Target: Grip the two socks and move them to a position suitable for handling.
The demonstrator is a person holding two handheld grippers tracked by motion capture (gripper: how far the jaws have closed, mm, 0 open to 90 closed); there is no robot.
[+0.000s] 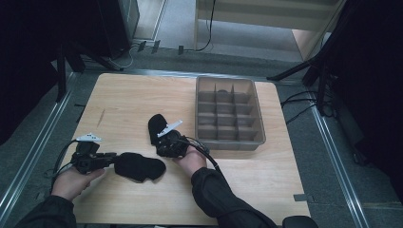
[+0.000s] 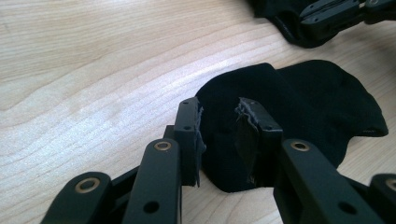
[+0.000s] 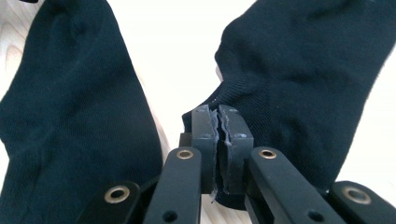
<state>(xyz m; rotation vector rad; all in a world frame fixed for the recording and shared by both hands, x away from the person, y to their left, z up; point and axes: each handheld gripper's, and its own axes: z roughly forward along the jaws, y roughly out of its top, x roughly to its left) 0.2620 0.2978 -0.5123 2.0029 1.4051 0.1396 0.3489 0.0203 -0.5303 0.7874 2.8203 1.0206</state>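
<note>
Two black socks lie on the wooden table (image 1: 119, 99), both to the left of the grey divided tray (image 1: 259, 124), which serves as the landmark here. The nearer sock (image 1: 139, 166) sits well left of the tray's front corner, close to the table's front edge. Its long axis runs roughly across the table, one end toward the person's left hand and the other toward the tray, slightly angled. In the left gripper view this sock (image 2: 299, 107) spreads flat, broad and rounded at its far side.

The other sock (image 1: 156, 127) lies just left of the tray's front left corner, its long axis running away from the person, with the far end pointing toward the back of the table. In the right gripper view its cloth (image 3: 299, 70) rises ahead in folds.

The left gripper (image 1: 110, 159) has a bunch of the nearer sock's edge between its pads, jaws narrowed onto the cloth (image 2: 222, 140). The right gripper (image 1: 160, 142), nearer the tray, has its jaws pressed almost together (image 3: 218, 140) with a thin pinch of the other sock's edge caught between them. No other items are seen in the tray's compartments.
</note>
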